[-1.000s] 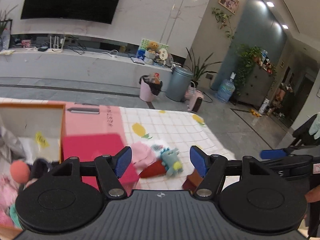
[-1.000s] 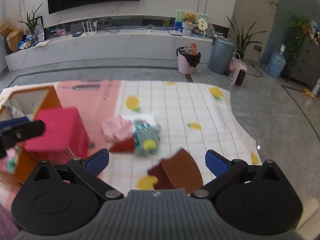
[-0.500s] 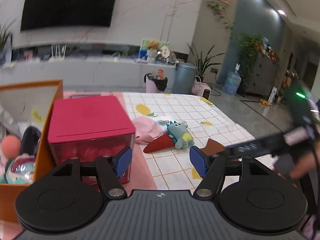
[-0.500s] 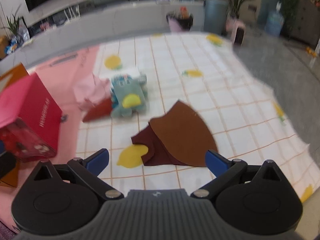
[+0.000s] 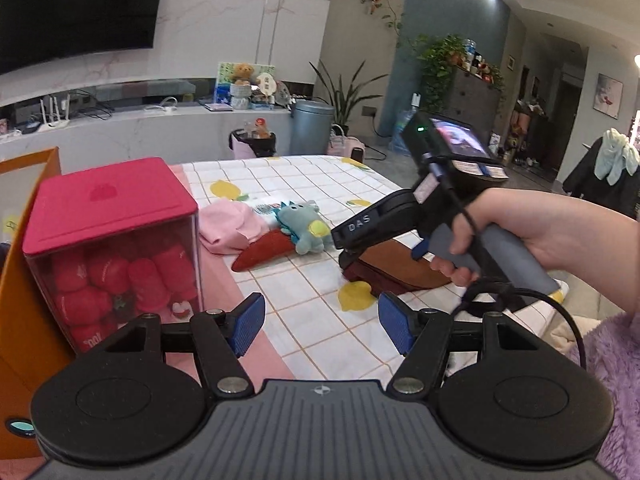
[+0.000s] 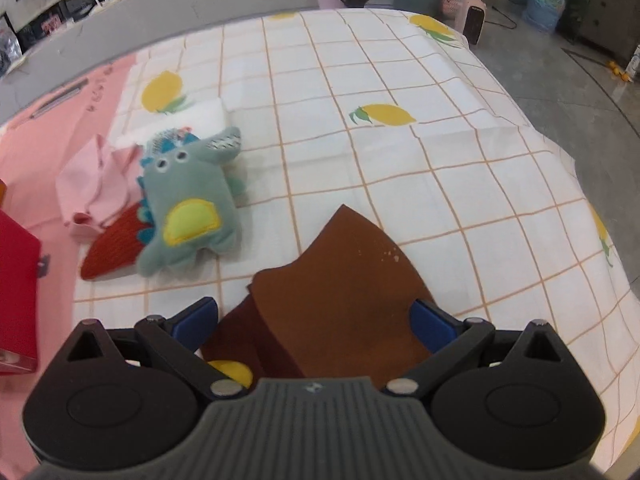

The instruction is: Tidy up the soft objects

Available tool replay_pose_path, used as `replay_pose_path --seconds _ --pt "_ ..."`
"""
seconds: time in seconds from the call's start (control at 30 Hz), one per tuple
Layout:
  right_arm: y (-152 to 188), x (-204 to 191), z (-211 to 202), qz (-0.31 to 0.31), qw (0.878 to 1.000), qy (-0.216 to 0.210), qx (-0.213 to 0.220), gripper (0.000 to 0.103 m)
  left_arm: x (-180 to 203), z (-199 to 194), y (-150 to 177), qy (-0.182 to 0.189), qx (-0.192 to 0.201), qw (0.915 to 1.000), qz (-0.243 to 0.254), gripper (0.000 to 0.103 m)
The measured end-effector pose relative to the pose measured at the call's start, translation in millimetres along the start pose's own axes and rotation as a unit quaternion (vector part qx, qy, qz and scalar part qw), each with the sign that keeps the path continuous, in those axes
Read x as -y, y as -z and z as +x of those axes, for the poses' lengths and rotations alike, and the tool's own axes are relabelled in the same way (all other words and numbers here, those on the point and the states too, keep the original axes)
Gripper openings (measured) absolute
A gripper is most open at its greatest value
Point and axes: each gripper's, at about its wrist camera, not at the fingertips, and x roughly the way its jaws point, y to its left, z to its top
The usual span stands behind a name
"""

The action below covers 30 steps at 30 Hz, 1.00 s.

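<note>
Hovering low, my right claw (image 6: 314, 320) is spread wide over the brown felt (image 6: 340, 288) on the counter (image 6: 460, 168); my left claw (image 5: 320, 322) is spread too, beside the red box (image 5: 108, 216).

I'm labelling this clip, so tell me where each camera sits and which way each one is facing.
Left wrist: rides the open left gripper, facing across the table toward the TV wall; shows the right hand holding its tool.
Right wrist: rides the open right gripper, tilted down over the brown felt; no hand visible.
Shared: the teal plush, brown felt and red box.
</note>
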Motion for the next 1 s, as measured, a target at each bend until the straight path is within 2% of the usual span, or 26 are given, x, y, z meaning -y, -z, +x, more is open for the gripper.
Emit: replay_pose_path --seconds 0.17,0.3,0.37,0.47,0.57,0.63,0.67,0.73,0.87,1.0 --pt "-1 6 3 -0.003 1.000 0.012 0.006 0.101 -3 3 0 0.023 -0.011 0.9996 -0.013 0.076" --pt "3 13 2 -0.003 1.000 0.012 0.004 0.100 -10 6 -1 0.017 -0.022 0.9992 -0.028 0.076" --pt "5 18 -1 0.009 1.000 0.012 0.001 0.095 -14 7 -2 0.014 -0.026 0.9990 -0.033 0.076" --pt "8 22 -8 0.013 1.000 0.017 0.005 0.081 -15 4 -5 0.012 -0.025 0.9993 -0.025 0.076" --pt "13 27 -15 0.018 1.000 0.022 0.012 0.056 -16 -5 -7 0.007 -0.013 0.9997 -0.021 0.076" --pt "17 30 -21 0.019 0.999 0.027 0.014 0.019 -18 -8 -9 0.008 -0.011 0.9996 -0.025 0.076" --pt "20 32 -23 0.018 0.999 0.027 0.012 0.014 -18 -9 -9 0.009 -0.011 0.9995 -0.028 0.076" --pt "26 36 -27 0.027 1.000 0.009 0.008 0.010 -19 -11 -10 0.010 -0.010 0.9994 -0.032 0.076" --pt "40 39 -41 0.056 0.997 -0.055 0.000 0.009 -18 -13 -11 0.005 -0.006 0.9997 -0.025 0.076" --pt "60 19 -71 0.018 0.998 -0.060 0.032 0.009 -15 -10 -10 -0.001 -0.011 0.9998 -0.018 0.076"
